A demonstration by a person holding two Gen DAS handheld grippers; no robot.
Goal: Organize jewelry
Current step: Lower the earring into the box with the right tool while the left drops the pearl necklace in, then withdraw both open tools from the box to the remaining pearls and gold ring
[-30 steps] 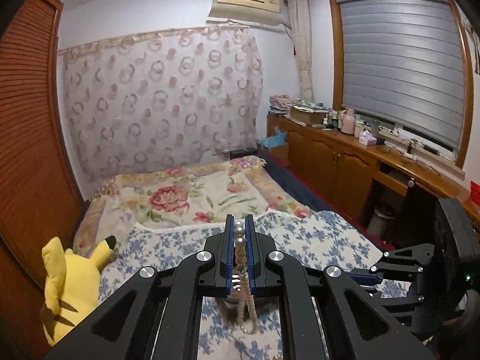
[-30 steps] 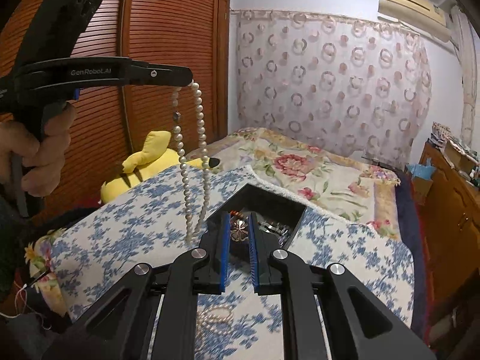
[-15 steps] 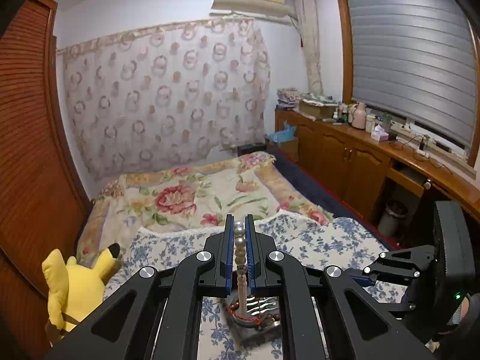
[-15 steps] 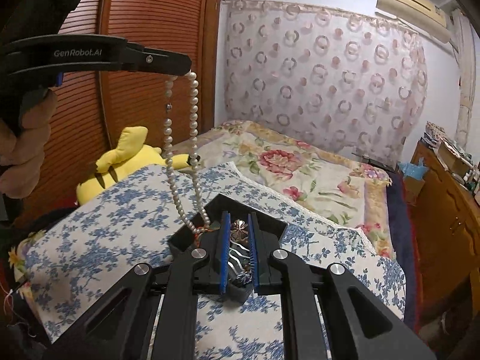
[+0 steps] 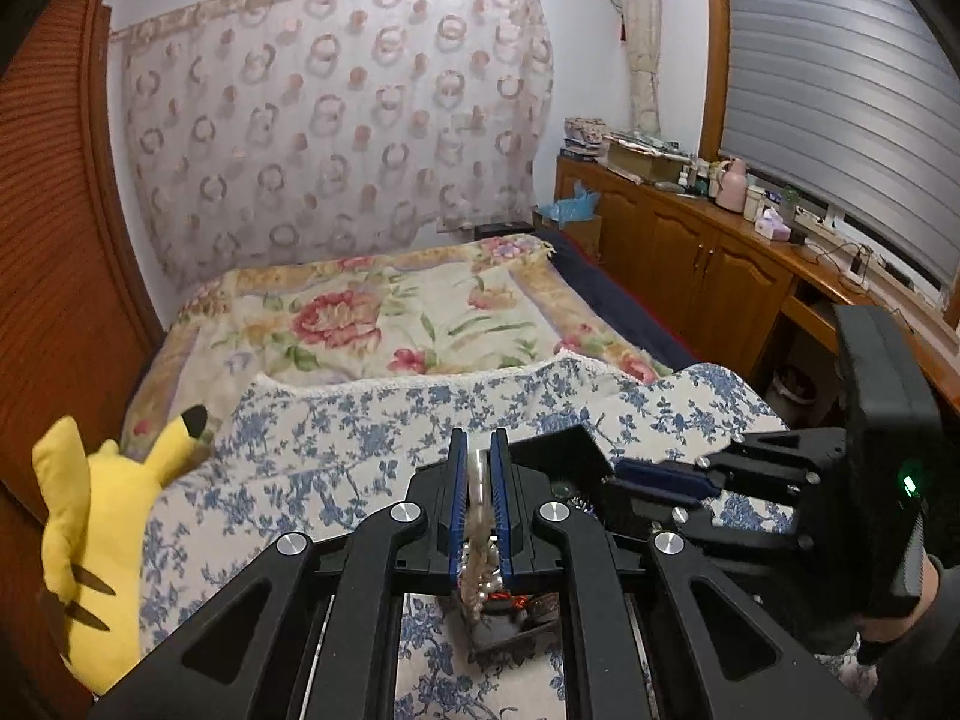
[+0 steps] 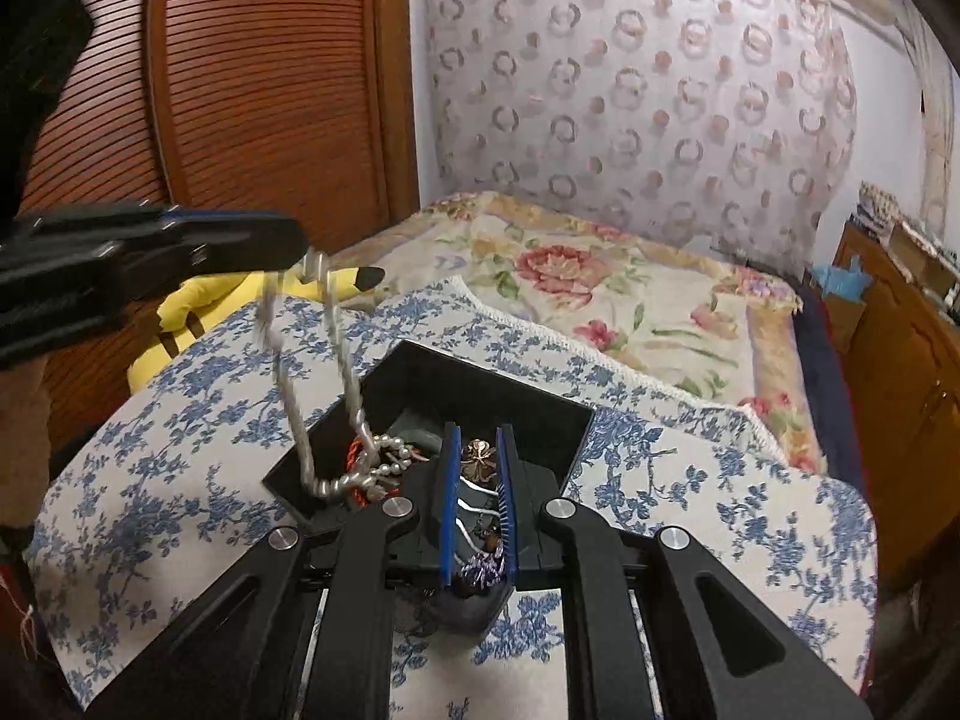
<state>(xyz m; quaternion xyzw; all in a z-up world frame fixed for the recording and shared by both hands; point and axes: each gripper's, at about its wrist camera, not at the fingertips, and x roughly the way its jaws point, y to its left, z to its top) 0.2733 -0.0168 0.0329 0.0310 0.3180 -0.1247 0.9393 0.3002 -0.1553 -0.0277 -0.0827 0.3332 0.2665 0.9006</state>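
1. My left gripper (image 6: 309, 264) pinches the pearl necklace (image 6: 336, 372), whose lower loop pools in the black box (image 6: 540, 414) below — lower it before letting go.
2. My right gripper (image 6: 477, 462) pinches a bronze flower piece (image 6: 478, 457) over the box.

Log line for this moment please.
left gripper: shut on pearl necklace | necklace end in black jewelry box | right gripper: shut on flower brooch

Left gripper (image 5: 479, 468) is clamped on a necklace (image 6: 336, 360), held raised. Right gripper (image 6: 478, 468) is clamped on a brooch (image 6: 478, 457), fingers angled downward.
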